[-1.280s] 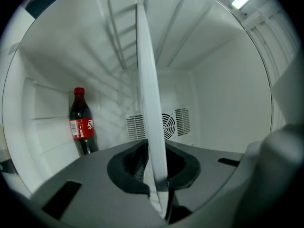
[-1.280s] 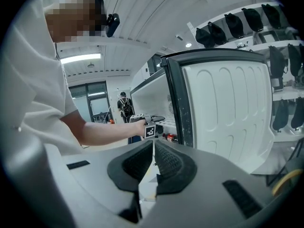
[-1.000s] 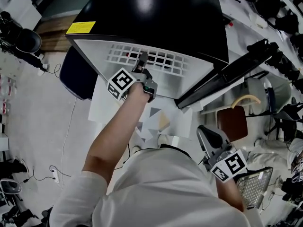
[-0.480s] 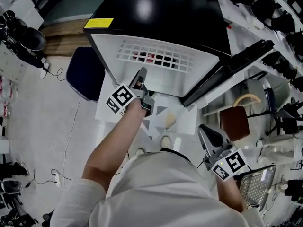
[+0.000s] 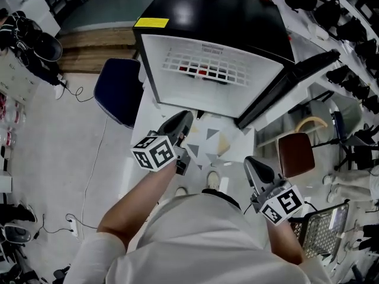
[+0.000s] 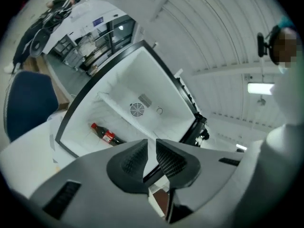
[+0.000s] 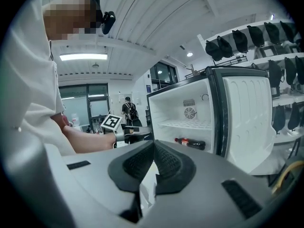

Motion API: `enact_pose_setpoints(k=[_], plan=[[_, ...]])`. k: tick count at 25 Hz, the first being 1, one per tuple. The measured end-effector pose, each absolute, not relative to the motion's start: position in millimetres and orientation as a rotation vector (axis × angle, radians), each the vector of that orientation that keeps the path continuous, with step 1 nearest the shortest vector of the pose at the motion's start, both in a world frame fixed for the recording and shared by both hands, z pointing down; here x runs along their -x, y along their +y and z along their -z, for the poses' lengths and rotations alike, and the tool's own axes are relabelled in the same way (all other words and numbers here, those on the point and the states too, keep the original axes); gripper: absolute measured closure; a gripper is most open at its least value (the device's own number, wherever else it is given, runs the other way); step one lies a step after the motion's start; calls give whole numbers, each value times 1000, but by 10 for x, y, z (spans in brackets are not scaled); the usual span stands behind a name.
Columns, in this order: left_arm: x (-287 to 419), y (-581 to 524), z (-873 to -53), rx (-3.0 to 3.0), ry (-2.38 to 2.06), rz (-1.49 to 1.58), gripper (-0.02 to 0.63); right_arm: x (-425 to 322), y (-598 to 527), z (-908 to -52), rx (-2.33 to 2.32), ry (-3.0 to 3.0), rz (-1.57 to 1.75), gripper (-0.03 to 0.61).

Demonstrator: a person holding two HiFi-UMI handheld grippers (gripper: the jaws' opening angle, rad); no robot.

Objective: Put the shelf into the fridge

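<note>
Open fridge (image 5: 213,16): shelf (image 5: 204,65), 1 bottle (image 6: 105,135)

The white wire shelf (image 5: 204,64) sits level inside the black fridge (image 5: 213,16). Beneath it, a dark red-labelled bottle (image 6: 105,136) lies sideways on the fridge's white bottom. The pale room floor (image 5: 59,135) carries a triangle-patterned white sheet (image 5: 207,147) and a dark blue chair (image 5: 118,90).

The white wire-grid shelf (image 5: 207,65) lies level inside the black fridge (image 5: 219,13), apparently seated on its side ledges, midway up. The fridge stands open, white inside.
</note>
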State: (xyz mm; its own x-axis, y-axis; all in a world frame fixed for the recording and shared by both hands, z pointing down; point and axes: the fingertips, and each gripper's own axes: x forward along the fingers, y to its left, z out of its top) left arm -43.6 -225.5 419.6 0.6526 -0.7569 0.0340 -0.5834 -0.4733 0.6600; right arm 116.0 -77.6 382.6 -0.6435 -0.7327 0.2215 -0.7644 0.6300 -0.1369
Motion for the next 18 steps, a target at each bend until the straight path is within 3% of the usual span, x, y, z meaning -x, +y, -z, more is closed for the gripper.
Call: enact_pose_setpoints(k=[7, 18], plan=[[505, -1483, -3920, -2570, -968, 76, 581, -823, -605, -3890, -1248, -2723, -332, 569], [769, -782, -3933, -2664, -834, -75, 592, -560, -470, -3906, -1224, -2723, -297, 569]])
